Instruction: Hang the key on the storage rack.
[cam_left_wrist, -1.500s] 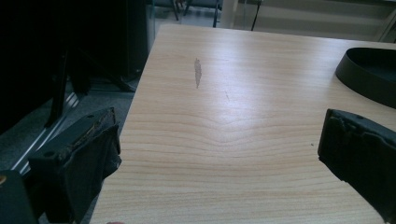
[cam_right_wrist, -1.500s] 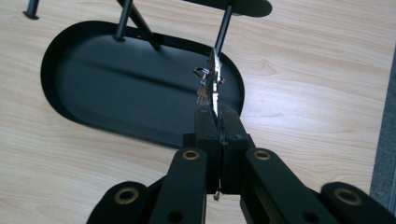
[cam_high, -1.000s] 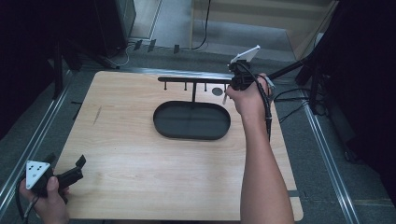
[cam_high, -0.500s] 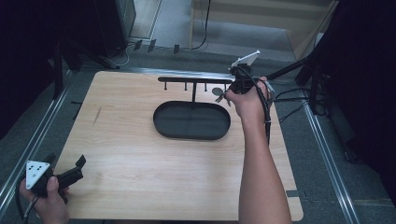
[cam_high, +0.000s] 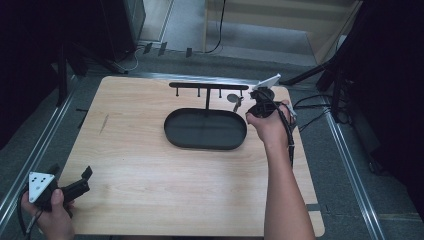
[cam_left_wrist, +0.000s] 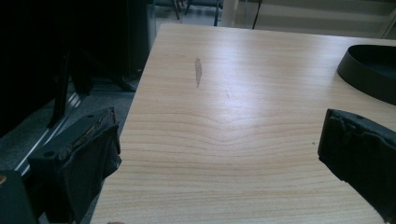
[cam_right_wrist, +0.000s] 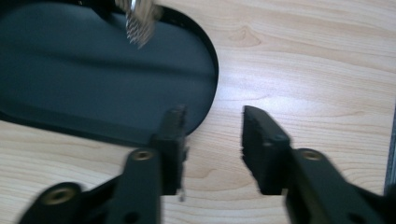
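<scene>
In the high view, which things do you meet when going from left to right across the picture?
Left tongs at the table's near-left corner → black oval tray → small metal piece hanging from the rack → right tongs.

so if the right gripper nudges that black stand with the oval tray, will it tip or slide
The black stand probably slides rather than tips: its oval base is wide and flat on the table. A push high on the hook bar could rock it. The small silver piece hanging there would likely swing.

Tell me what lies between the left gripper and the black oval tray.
Only bare wooden tabletop lies between left gripper and black oval tray, in the high view.
</scene>
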